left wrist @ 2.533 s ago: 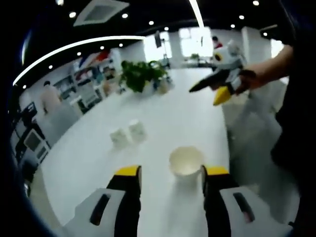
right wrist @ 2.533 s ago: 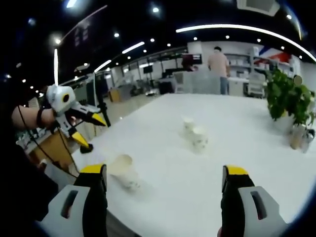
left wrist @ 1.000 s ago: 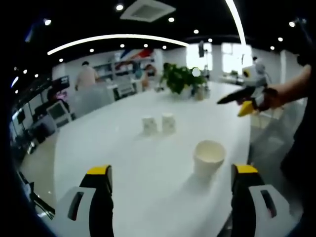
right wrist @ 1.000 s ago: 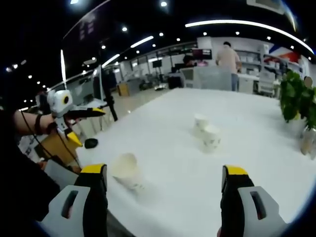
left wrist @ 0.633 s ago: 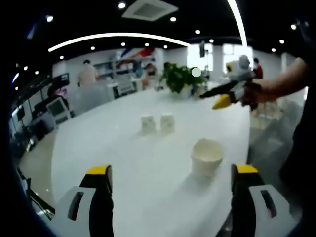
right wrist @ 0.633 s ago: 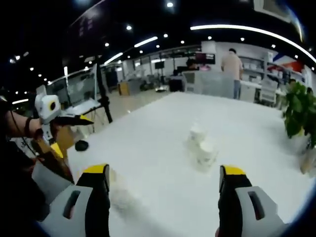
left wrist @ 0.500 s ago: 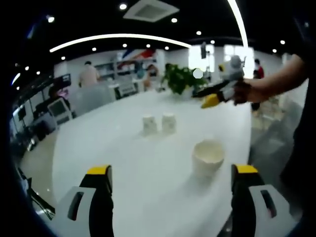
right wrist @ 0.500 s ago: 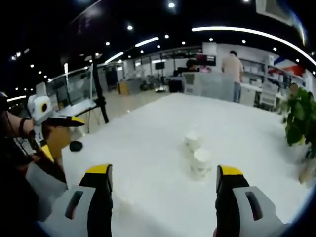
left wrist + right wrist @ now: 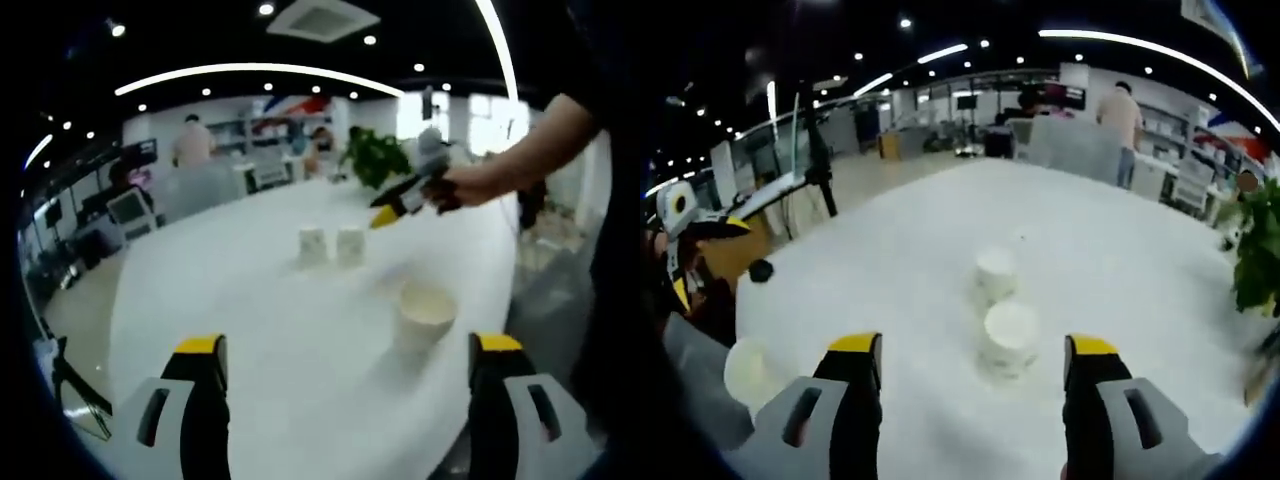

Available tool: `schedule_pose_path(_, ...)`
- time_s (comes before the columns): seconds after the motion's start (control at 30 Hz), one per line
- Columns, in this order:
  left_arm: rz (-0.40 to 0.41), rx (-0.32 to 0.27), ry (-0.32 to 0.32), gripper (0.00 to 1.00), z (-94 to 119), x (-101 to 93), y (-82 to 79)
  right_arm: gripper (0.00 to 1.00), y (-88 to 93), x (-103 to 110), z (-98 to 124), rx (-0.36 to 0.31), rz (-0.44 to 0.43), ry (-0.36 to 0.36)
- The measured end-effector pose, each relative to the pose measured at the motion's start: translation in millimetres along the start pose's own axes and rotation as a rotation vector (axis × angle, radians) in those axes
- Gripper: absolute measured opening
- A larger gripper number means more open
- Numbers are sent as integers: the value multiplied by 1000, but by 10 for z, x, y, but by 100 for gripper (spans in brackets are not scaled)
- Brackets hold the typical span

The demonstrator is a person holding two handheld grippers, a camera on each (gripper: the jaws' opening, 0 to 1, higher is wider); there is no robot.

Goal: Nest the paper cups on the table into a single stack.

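Three white paper cups stand on the white table (image 9: 240,330). One upright cup (image 9: 425,315) is just ahead of my left gripper (image 9: 348,346), inside its right jaw line; the jaws are wide open and hold nothing. Two more cups (image 9: 312,245) (image 9: 350,244) stand side by side farther out. My right gripper (image 9: 387,206) hovers above and right of that pair, held by a hand. In the right gripper view my right gripper (image 9: 972,346) is open and empty, with the nearer cup (image 9: 1010,335) just past its tips and the other cup (image 9: 996,272) behind. The lone cup (image 9: 750,372) sits low left, below the left gripper (image 9: 708,258).
A potted plant (image 9: 378,160) stands at the table's far end, also the plant (image 9: 1255,250) at right. The table edge (image 9: 115,330) curves on the left. A person (image 9: 1125,115) stands among desks beyond the table. A tripod (image 9: 818,160) is off the table's left side.
My right gripper has moved out over the table toward the pair of cups, which now sit close ahead of its jaws. The left gripper has stayed put behind the lone cup.
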State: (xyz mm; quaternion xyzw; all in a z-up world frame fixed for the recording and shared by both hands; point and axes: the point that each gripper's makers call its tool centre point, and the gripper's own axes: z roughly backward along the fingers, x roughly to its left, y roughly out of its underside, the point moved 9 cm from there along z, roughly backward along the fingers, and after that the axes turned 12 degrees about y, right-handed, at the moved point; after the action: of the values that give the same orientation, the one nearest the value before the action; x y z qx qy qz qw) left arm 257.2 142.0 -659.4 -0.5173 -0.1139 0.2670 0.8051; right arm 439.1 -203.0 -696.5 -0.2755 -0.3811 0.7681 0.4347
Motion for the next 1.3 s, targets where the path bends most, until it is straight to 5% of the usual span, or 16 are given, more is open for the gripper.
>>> schedule_pose_path(0.5, 32, 12, -23, 100, -91, -69, 23, 60, 26, -238, -419, 62, 13, -3)
schedule_pose_path(1.3, 47, 28, -49, 100, -87, -130, 121, 47, 60, -266, -620, 119, 42, -26)
